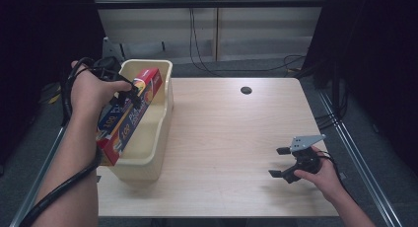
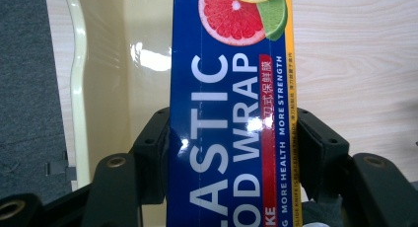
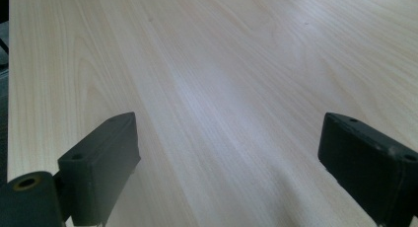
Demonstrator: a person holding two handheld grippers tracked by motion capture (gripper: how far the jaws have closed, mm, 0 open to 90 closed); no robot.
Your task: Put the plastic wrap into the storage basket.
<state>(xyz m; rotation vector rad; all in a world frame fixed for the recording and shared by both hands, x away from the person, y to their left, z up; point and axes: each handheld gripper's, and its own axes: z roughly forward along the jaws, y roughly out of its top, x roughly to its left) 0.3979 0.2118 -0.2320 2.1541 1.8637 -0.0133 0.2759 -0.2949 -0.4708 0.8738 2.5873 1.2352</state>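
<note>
Here, the left tool (image 1: 129, 92) grips a box of plastic food wrap (image 1: 129, 116) over a cream bin (image 1: 148, 153); the right tool (image 1: 280, 162) rests with its jaws spread wide.

From the high view, the box tilts across the bin's near-left rim, its far end above the bin's hollow, and the bin stands at the left end of the pale wood surface (image 1: 231, 138), while the right tool lies low near the right front corner, held by a hand (image 1: 323, 175). In the left gripper view, both black jaws press the blue box (image 2: 231, 138) from either side, the cream bin (image 2: 106, 79) under it. In the right gripper view, the right tool (image 3: 226, 153) has its jaws well apart over bare wood surface (image 3: 222, 64).
</note>
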